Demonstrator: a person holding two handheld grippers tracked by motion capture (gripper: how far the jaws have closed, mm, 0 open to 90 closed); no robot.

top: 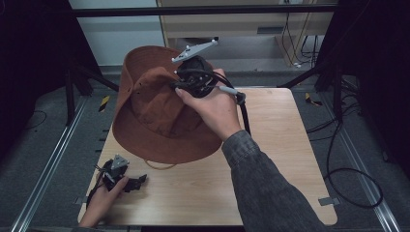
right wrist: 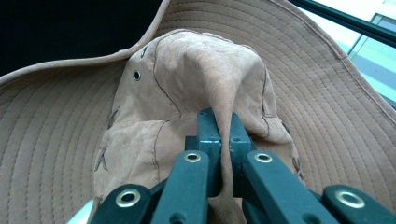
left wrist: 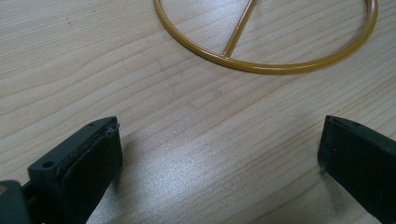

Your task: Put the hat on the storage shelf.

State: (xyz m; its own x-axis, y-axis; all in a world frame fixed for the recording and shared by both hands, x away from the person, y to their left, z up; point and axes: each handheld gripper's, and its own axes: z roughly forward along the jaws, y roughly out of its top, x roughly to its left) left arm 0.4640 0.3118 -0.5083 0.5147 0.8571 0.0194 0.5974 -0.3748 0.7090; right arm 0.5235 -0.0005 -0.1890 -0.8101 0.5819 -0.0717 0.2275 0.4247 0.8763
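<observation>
A brown wide-brimmed hat [top: 154,121] is held up, tilted, over the far left part of the wooden table [top: 280,145]. My right gripper [top: 178,85] is shut on a fold of its crown. In the right gripper view the jaws [right wrist: 223,122] pinch that fold of the hat [right wrist: 187,70], with the stitched brim spreading behind it. My left gripper [top: 139,181] rests on the table at the front left, open with nothing between its jaws [left wrist: 219,154]. A yellow wire ring [left wrist: 261,66] lies on the wood just ahead of it, and part of the ring [top: 157,166] shows below the hat's brim.
Black frame posts and cables stand around the table on the grey floor. A cable loop [top: 353,183] lies at the right. Bare wood [top: 290,159] stretches across the right half of the table.
</observation>
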